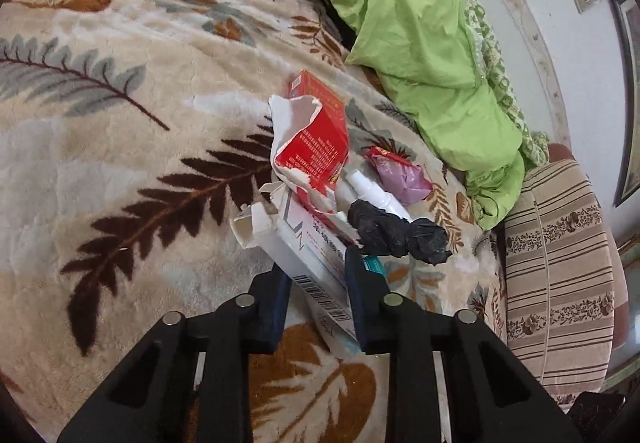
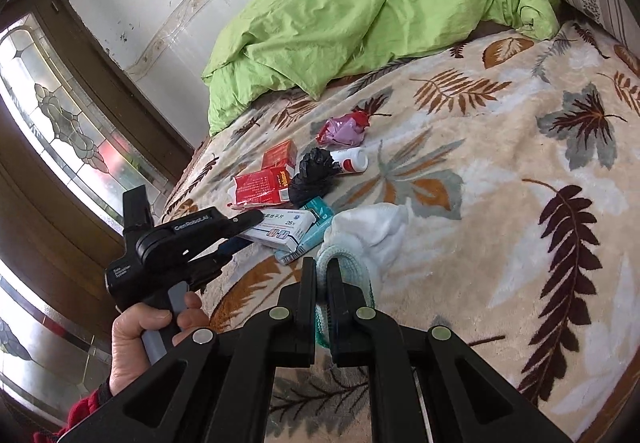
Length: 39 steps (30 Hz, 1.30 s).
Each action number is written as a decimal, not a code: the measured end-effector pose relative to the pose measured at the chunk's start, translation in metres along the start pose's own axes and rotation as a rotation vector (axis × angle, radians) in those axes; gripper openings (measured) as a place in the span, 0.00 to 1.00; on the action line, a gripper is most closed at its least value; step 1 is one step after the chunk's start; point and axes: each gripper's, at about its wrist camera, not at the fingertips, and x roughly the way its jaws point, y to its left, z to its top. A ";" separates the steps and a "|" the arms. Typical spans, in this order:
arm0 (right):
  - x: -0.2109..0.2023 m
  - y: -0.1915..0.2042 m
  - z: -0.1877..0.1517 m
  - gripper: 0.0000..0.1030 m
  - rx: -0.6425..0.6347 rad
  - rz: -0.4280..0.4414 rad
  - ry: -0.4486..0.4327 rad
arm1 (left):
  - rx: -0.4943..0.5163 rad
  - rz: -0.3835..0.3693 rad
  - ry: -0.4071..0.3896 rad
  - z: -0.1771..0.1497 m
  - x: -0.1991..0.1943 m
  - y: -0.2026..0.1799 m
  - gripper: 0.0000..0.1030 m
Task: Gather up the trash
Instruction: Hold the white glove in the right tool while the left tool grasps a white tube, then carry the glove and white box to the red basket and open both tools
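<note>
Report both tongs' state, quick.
Left tongs: closed on the white medicine box.
Right tongs: shut, pinching the white bag's handle.

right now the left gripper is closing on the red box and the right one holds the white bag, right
Not the red box. The left wrist view shows the left gripper closing around the white box. The right gripper does hold the white bag by its rim.

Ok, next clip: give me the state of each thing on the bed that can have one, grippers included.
left gripper: closed on the white medicine box
right gripper: shut on the bag's teal-edged rim
white bag: crumpled, lying on the blanket
large red box: torn open
black plastic bag: scrunched
white bottle: on its side
green quilt: bunched up
</note>
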 end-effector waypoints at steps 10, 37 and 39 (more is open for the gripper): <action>-0.005 0.012 -0.002 0.05 -0.027 0.016 -0.040 | 0.315 -0.003 -0.112 -0.027 -0.062 -0.045 0.12; -0.069 0.016 -0.032 0.05 -0.009 0.020 -0.126 | 0.648 -0.019 -0.151 -0.106 -0.110 -0.109 0.12; -0.075 0.015 -0.033 0.05 -0.006 0.017 -0.130 | 0.653 -0.028 -0.146 -0.109 -0.111 -0.112 0.12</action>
